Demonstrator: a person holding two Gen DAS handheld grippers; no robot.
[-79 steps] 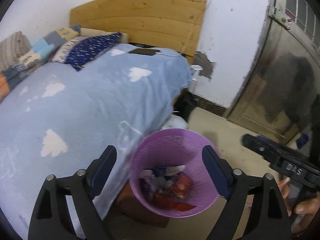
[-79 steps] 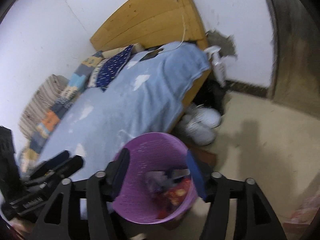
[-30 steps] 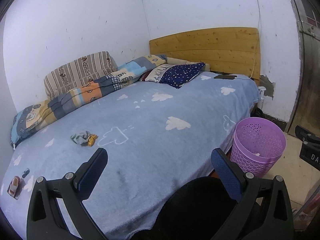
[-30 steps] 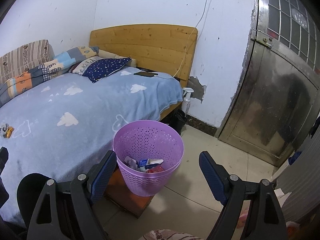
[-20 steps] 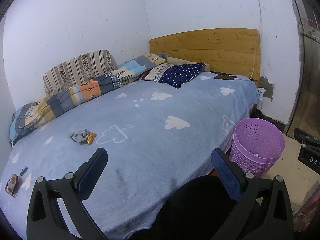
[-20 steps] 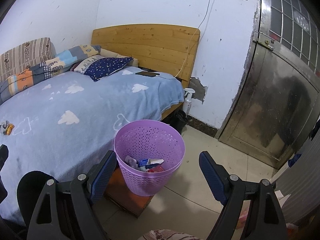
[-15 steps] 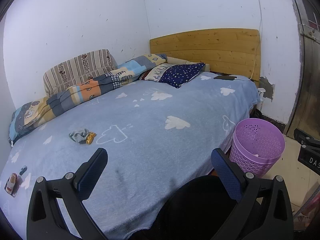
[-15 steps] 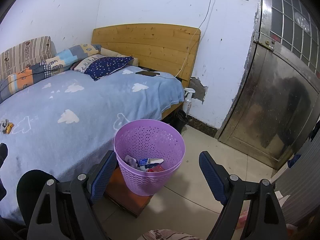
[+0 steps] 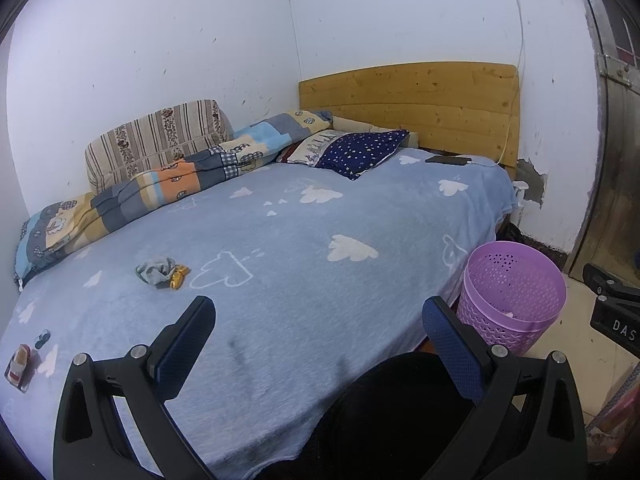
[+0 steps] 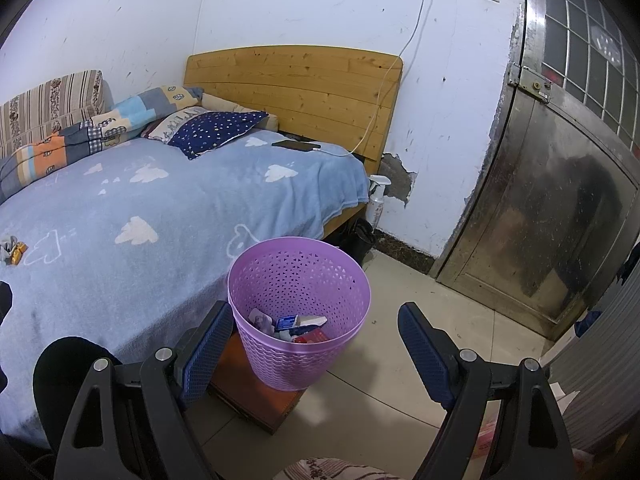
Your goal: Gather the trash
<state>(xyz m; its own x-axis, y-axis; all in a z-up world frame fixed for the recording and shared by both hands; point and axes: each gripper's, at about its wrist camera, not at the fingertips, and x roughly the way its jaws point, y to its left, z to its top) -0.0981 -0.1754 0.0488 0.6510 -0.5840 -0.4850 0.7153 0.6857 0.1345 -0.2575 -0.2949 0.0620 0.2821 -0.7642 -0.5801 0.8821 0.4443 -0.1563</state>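
A purple plastic basket (image 10: 300, 304) with several scraps of trash (image 10: 298, 326) inside stands on a brown box beside the bed, also seen at the basket (image 9: 512, 296) in the left wrist view. On the blue cloud blanket lie a grey crumpled rag with a gold wrapper (image 9: 162, 273), and a small red-white packet (image 9: 18, 366) near a dark scrap at the left edge. My left gripper (image 9: 316, 320) is open above the bed's near edge, holding nothing. My right gripper (image 10: 316, 320) is open in front of the basket, holding nothing.
Pillows and a folded quilt (image 9: 160, 176) line the wall. A phone (image 10: 296, 145) on a charging cable lies near the wooden headboard (image 10: 296, 80). A spray bottle (image 10: 376, 200) stands by the wall, a metal door (image 10: 560, 216) at right. A dark knee (image 9: 392, 408) sits below the left gripper.
Both grippers have pulled well back from right above the basket, which is now seen from a distance beside the bed. Over the last second nothing has visibly moved.
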